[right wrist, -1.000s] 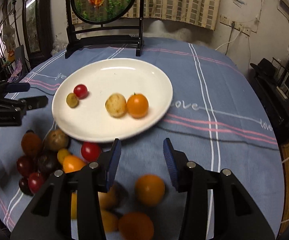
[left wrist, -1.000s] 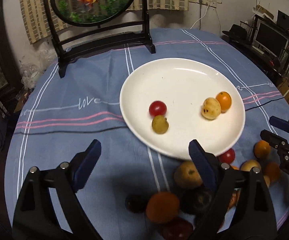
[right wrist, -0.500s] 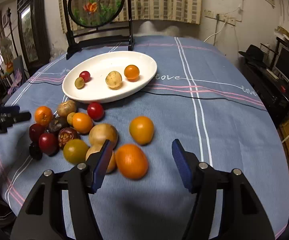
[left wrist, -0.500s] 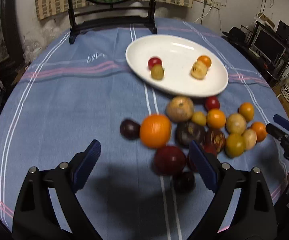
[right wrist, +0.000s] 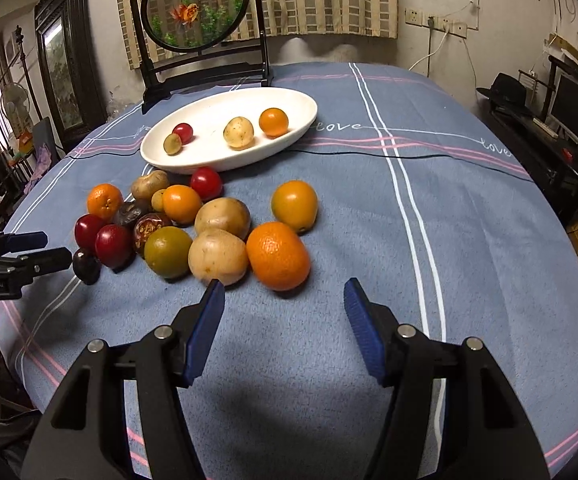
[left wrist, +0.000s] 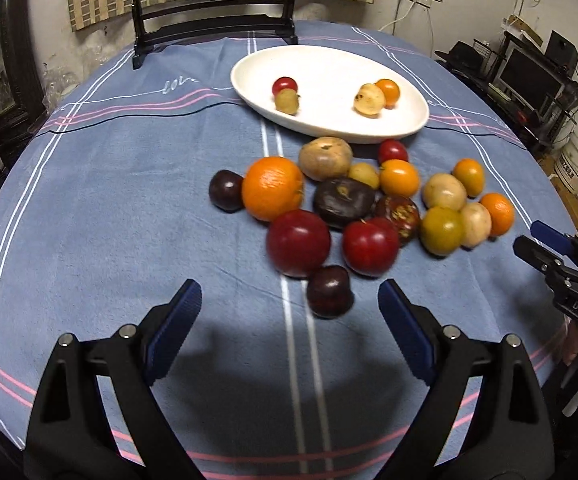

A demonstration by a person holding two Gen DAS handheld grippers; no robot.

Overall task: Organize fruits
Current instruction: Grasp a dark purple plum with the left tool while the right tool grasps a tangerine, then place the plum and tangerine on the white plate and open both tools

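My left tongs (left wrist: 289,312) stand wide apart over the blue cloth (left wrist: 109,220), with nothing between the pads; the dark plum (left wrist: 329,290) lies just ahead of them, near the right pad but not touched. My right tongs (right wrist: 285,312) also stand apart, less wide, and hold nothing; the big orange (right wrist: 279,256) sits just beyond their tips, beside a tan fruit (right wrist: 217,256). The fruits lie heaped on the cloth in front of the plate (left wrist: 329,64): in the left view a large orange (left wrist: 273,188) with a small dark plum (left wrist: 226,190) touching its left side, two red plums (left wrist: 299,242) side by side nearest me, a dark brown fruit (left wrist: 343,202) behind them, and a green one (left wrist: 442,230) with tan and orange fruits to the right. In the right view one orange fruit (right wrist: 294,205) lies a little apart from the heap, on its right. The white plate holds four pieces: a red cherry tomato (left wrist: 285,85) touching a greenish one (left wrist: 287,101), and a tan fruit touching a small orange (left wrist: 388,92). A round fish picture on a black stand (right wrist: 197,4) sits at the far edge of the table, behind the plate. My right tongs show at the right edge of the left view, my left at the left edge of the right view
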